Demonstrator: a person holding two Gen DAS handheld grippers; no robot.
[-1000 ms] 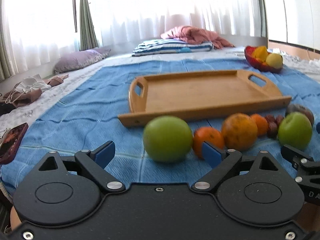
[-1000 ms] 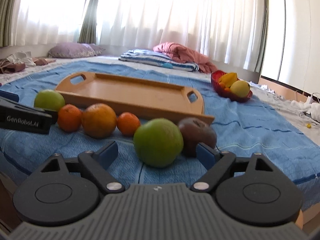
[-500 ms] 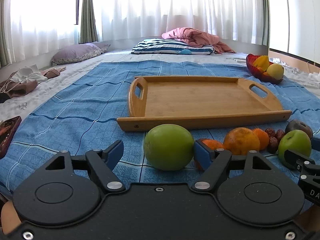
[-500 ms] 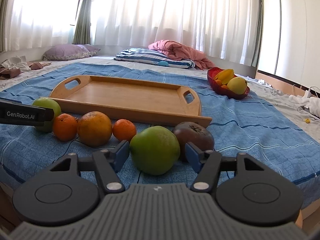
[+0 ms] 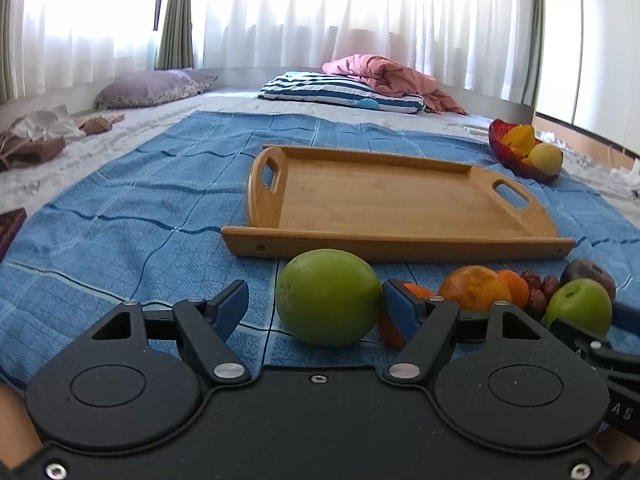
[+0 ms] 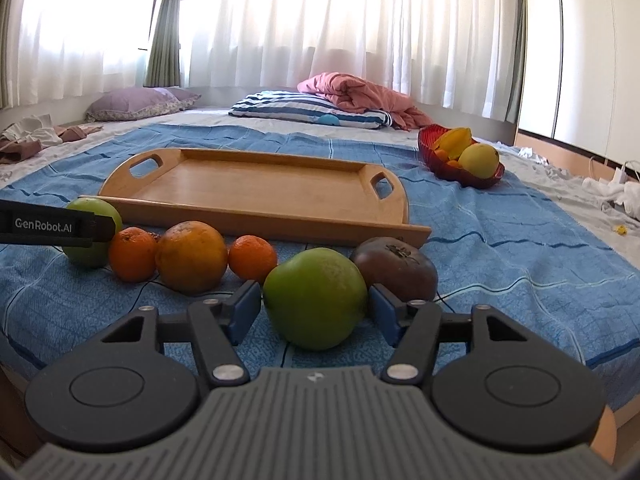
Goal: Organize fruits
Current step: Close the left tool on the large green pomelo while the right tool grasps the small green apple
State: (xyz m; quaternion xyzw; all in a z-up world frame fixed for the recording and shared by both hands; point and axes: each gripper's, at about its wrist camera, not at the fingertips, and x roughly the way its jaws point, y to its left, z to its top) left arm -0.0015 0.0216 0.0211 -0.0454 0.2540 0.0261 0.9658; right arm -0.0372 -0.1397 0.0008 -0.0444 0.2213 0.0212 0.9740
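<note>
The blue blanket [image 5: 120,208] bears an empty wooden tray [image 5: 400,200], probably where the fruit goes. Just before it lies the fruit row, 2 apples at its ends, so each hand takes 1. The left gripper [image 5: 316,302] has just been closing around the left green apple [image 5: 328,296], 1 pad not yet touching. The right gripper [image 6: 314,304], also just closing, pinches the right green apple [image 6: 316,298], pads against both sides.

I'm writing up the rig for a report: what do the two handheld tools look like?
The left tool has a smooth matte black body, the right tool a ribbed grey one. Both have black linkage arms with silver pivot pins, round raised discs on either side and blue pads. Seen from the right wrist camera, the left tool's side carries white lettering, "GenRobot.AI". No sleeves or cables are visible.
</note>
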